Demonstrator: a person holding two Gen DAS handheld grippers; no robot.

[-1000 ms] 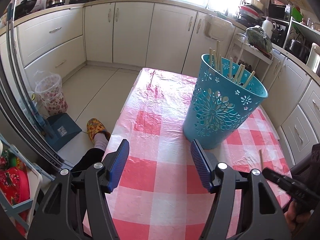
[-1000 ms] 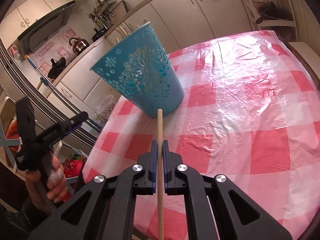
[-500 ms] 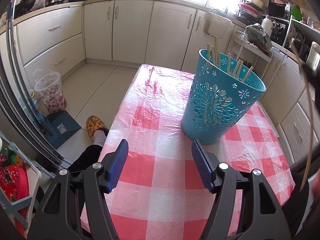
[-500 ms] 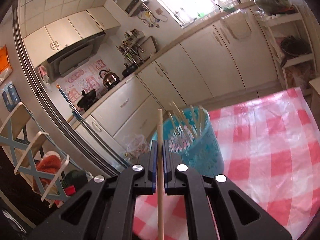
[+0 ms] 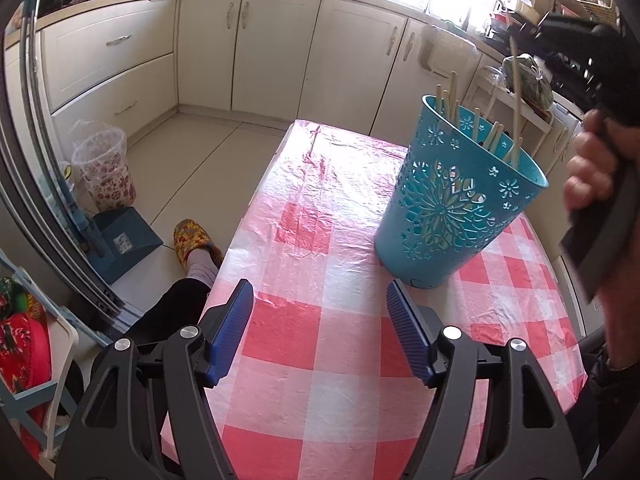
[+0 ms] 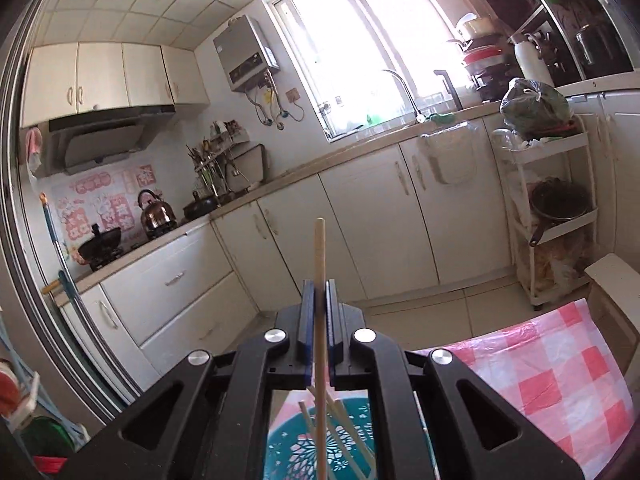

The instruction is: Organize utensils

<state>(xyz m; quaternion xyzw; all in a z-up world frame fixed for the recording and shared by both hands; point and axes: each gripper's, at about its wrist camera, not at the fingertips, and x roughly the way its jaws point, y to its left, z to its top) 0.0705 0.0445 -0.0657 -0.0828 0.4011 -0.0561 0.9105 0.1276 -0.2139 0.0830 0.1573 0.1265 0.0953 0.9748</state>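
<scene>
Pale wood, thin and round: one chopstick (image 5: 517, 92) up at right in the left wrist view, near vertical, lower end down inside the rim of the teal perforated basket (image 5: 452, 208) among several other chopsticks (image 5: 494, 136) leaning there. Pinched higher up by the right gripper (image 5: 532, 42), gripped by a hand (image 5: 590, 168) at the frame edge. Basket upright on the red-and-white checked tablecloth (image 5: 320, 320), toward the table's right side. Left gripper (image 5: 320, 332) low over the near cloth, jaws wide and opening further, nothing between the blue pads (image 5: 234, 332), well short of the basket. Slippered foot (image 5: 196, 240) on the floor left of the table. Right wrist view: right gripper (image 6: 319, 312) closed tight on the same chopstick (image 6: 319, 264), clamped about mid-length, upper end sticking out past the fingertips, lower part running back down toward the basket (image 6: 296, 452) seen directly beneath between the arms. Judgement: stick light, stiff, smooth, apt to pivot or slide in a narrow pinch; mid-length hold suits it, axis kept near vertical. Basket light plastic, likely to tip if knocked at the rim. Release over the opening looks like the next step; tip depth inside not clear from either view.
</scene>
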